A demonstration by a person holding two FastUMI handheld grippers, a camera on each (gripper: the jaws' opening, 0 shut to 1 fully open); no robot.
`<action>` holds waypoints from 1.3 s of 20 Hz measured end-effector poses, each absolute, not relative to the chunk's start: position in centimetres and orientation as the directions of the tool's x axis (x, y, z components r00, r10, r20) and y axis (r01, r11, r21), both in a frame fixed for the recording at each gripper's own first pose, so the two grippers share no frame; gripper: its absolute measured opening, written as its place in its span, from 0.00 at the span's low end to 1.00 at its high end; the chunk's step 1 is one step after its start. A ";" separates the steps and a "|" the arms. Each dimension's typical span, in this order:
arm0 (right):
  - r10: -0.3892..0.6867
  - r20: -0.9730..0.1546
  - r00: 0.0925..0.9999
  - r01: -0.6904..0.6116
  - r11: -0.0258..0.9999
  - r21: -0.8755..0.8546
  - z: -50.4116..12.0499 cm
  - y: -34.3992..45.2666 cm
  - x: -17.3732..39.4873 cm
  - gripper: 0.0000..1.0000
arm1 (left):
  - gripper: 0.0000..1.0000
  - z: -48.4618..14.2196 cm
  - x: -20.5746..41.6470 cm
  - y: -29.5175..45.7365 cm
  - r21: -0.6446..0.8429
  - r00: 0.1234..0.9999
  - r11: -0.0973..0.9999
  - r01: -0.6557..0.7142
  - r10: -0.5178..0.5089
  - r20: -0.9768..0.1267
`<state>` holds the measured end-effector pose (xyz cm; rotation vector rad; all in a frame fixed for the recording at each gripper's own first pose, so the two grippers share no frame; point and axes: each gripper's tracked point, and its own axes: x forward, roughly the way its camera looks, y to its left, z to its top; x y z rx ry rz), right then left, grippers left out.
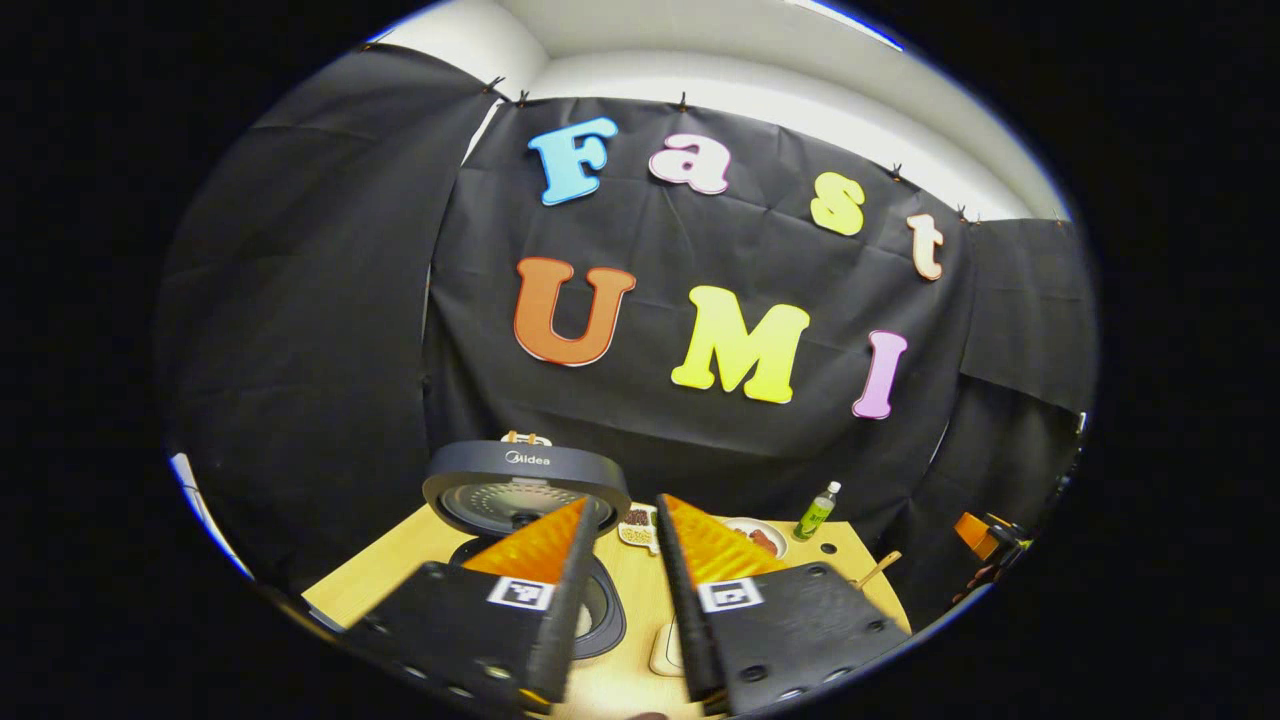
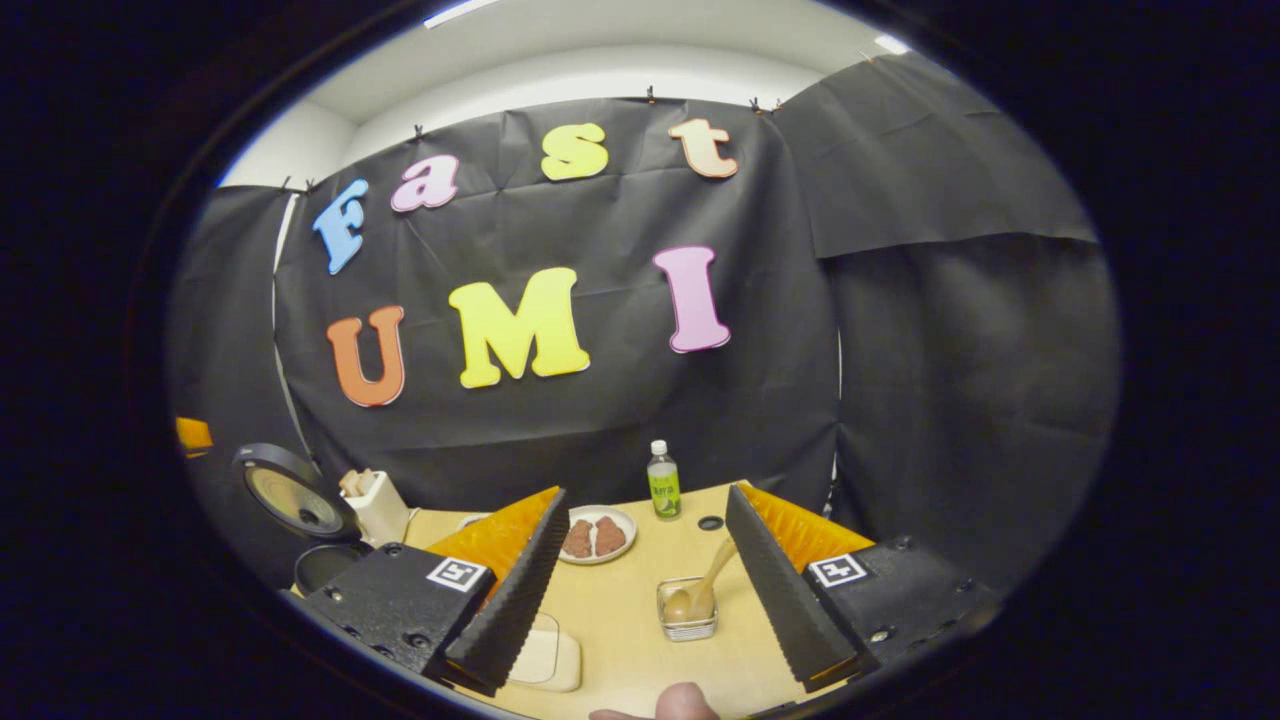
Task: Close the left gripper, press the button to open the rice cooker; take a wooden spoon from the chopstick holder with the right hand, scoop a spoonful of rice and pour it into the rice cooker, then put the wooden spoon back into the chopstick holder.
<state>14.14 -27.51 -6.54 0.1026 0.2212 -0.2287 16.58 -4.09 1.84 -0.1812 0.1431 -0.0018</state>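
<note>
The rice cooker (image 1: 520,490) stands at the table's left with its lid raised and its dark pot (image 2: 325,565) uncovered. My left gripper (image 1: 622,503) hovers just in front of it, fingers a narrow gap apart and holding nothing. Beside the lid (image 2: 290,495) is the white chopstick holder (image 2: 378,505), with wooden utensils sticking up. The wooden spoon (image 2: 705,590) rests with its bowl in a small square dish (image 2: 688,625), handle leaning up to the right. My right gripper (image 2: 647,495) is wide open above the table, the dish between and beyond its fingers.
A plate (image 2: 598,535) with brown pieces and a green bottle (image 2: 661,480) stand at the back of the wooden table (image 2: 640,580). A cream rectangular pad (image 2: 545,655) lies near the front edge. A thumb (image 2: 680,705) shows at the bottom. Black cloth walls surround the table.
</note>
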 end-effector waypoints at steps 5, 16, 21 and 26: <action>-0.211 -0.266 0.941 0.230 0.972 0.042 -8.6 -29.3 14.5 1.00 | 0.94 1.8 16.0 -4.7 -0.099 0.994 0.995 -0.021 0.010 -0.111; -0.207 -0.447 0.870 0.279 0.955 0.101 -19.6 -34.9 19.2 0.96 | 0.94 2.1 17.5 -7.6 -0.063 0.996 0.998 -0.015 0.009 -0.094; -0.192 -0.521 0.832 0.286 0.952 0.106 -24.9 -37.0 23.1 0.92 | 0.94 1.6 19.7 -8.0 -0.046 0.995 0.998 -0.039 0.035 -0.095; -0.149 -0.618 0.772 0.284 0.951 0.125 -30.0 -37.4 25.3 0.85 | 0.95 0.9 21.1 -7.6 -0.033 0.988 0.995 -0.094 0.090 -0.124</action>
